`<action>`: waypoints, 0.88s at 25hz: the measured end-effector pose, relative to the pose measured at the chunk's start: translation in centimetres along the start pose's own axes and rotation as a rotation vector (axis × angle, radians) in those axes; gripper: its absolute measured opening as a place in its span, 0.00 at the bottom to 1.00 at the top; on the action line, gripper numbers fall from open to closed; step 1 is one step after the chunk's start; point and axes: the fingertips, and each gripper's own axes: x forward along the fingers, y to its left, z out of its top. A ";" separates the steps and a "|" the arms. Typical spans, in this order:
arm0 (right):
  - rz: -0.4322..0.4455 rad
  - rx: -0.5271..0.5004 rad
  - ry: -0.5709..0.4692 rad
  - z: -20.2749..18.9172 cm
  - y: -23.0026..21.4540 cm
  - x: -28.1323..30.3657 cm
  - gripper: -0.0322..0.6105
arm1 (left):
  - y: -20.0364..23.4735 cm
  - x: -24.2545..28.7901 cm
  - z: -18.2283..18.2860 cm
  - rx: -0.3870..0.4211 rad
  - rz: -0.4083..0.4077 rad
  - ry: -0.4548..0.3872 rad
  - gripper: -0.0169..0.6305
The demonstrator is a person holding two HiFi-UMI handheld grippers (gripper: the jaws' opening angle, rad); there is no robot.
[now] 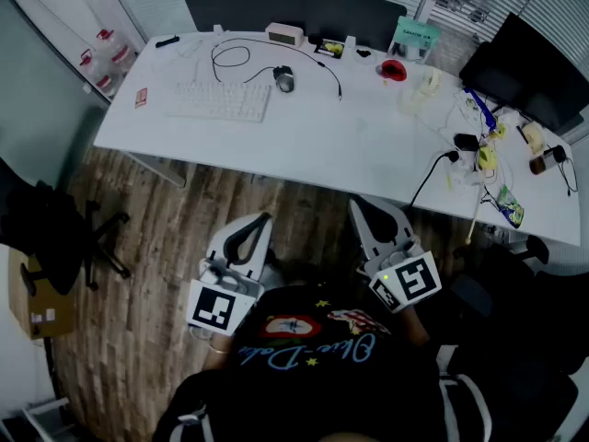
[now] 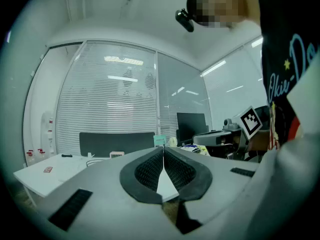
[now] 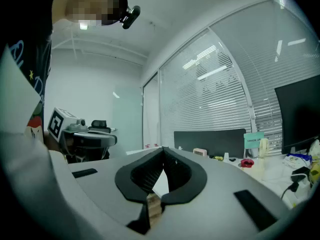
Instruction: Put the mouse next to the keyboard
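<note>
Both tools idle. The left gripper and right gripper sit low centre in the head view, close to the person's chest, over wood floor and well short of the desk. Each gripper's own view shows the jaws pressed together with nothing between them.

The mouse is upper centre in the head view, toward the back of the desk, near the upper right corner of the keyboard but not touching it. It's wired: the cable loops off to the upper left behind the keyboard.

Handling, my read:
- Light, rigid plastic shell, curved and smooth, so probably slippery under the pads.
- Take it across the two long sides at the waist. Don't pinch top to bottom, that would press the buttons.
- Cable will likely drag and twist it on the way. Go low and slow, or slide rather than lift.

Room:
- The desk's near edge runs diagonally across mid frame, and it's a long reach over it to the back.
- Bare white surface in front of the keyboard and to the mouse's right, plenty of room to set down.
- Right end of the desk is cluttered with cables and small items, with a monitor upper right. Keep away from it.
- A clock stands just behind the mouse. Approach from the front.
</note>
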 end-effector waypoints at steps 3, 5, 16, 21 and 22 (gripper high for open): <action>0.000 0.002 0.003 -0.3 -0.3 -1.0 0.05 | -0.9 0.0 0.0 0.009 0.008 -0.014 0.03; -0.002 0.002 0.005 -0.3 -0.5 -1.6 0.05 | -1.4 0.0 0.0 0.007 0.009 -0.012 0.03; -0.005 0.005 0.015 -1.3 -1.4 -5.2 0.05 | -4.7 -0.3 -1.2 -0.011 0.014 0.003 0.03; -0.006 0.026 0.028 -2.3 -1.5 -6.3 0.05 | -5.7 -0.5 -1.7 0.000 0.000 0.027 0.03; -0.005 0.027 0.031 -2.4 -1.5 -6.4 0.05 | -5.8 -0.6 -1.7 0.001 0.001 0.029 0.03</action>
